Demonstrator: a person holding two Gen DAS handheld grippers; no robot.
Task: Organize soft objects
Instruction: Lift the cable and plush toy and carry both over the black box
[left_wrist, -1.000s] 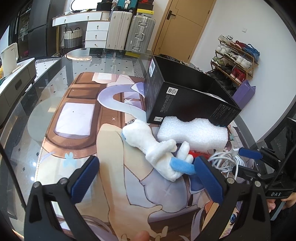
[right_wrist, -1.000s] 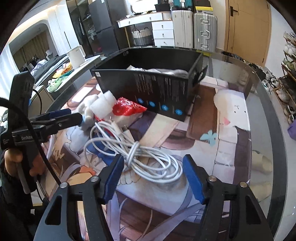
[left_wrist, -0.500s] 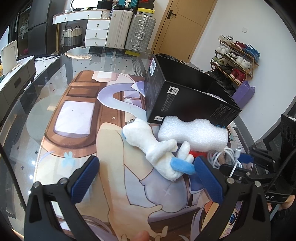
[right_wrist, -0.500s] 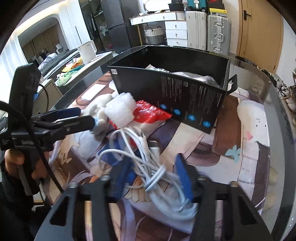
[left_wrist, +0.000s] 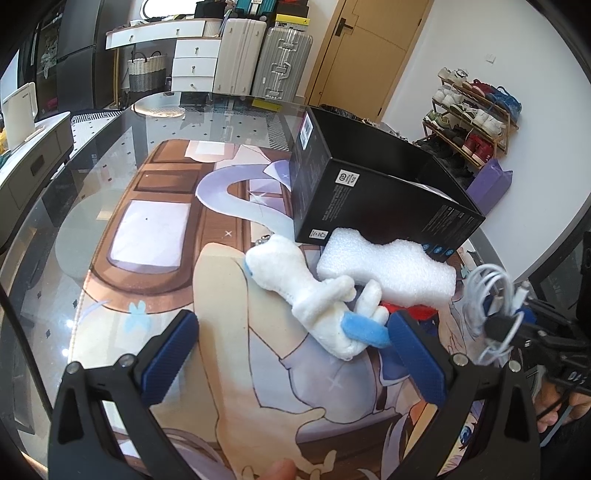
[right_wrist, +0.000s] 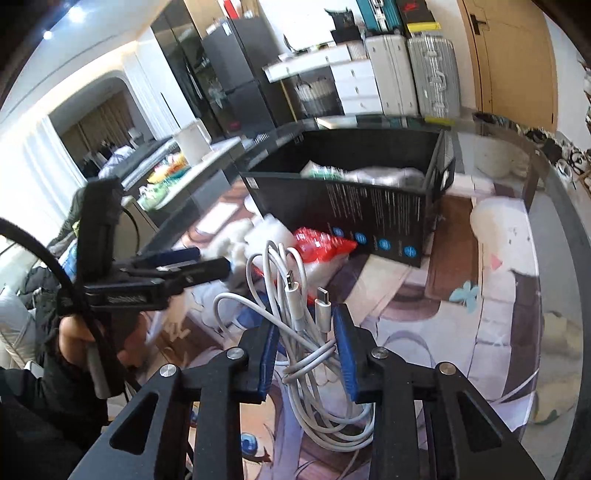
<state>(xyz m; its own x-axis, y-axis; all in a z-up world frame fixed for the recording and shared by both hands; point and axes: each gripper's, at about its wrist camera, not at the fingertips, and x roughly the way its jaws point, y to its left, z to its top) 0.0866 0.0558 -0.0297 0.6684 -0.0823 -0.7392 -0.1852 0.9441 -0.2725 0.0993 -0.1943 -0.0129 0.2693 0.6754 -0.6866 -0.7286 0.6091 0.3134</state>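
Observation:
My right gripper (right_wrist: 304, 352) is shut on a bundle of white charging cables (right_wrist: 291, 295) and holds it above the printed mat; the bundle also shows in the left wrist view (left_wrist: 491, 295). My left gripper (left_wrist: 291, 354) is open and empty, just in front of a white plush toy (left_wrist: 295, 280) with a blue tail. A white foam block (left_wrist: 388, 262) lies against the open black box (left_wrist: 369, 195), with a red packet (right_wrist: 321, 242) beside it. The box (right_wrist: 369, 206) holds soft wrapped items.
A printed anime mat (left_wrist: 155, 236) covers the glass table (left_wrist: 55, 229). Suitcases (left_wrist: 266, 62), drawers and a shoe rack (left_wrist: 472, 114) stand beyond the table. The left gripper and the hand holding it show in the right wrist view (right_wrist: 177, 266).
My right gripper closed on the white cable bundle and lifted it off the mat. My left gripper stayed open and hardly moved.

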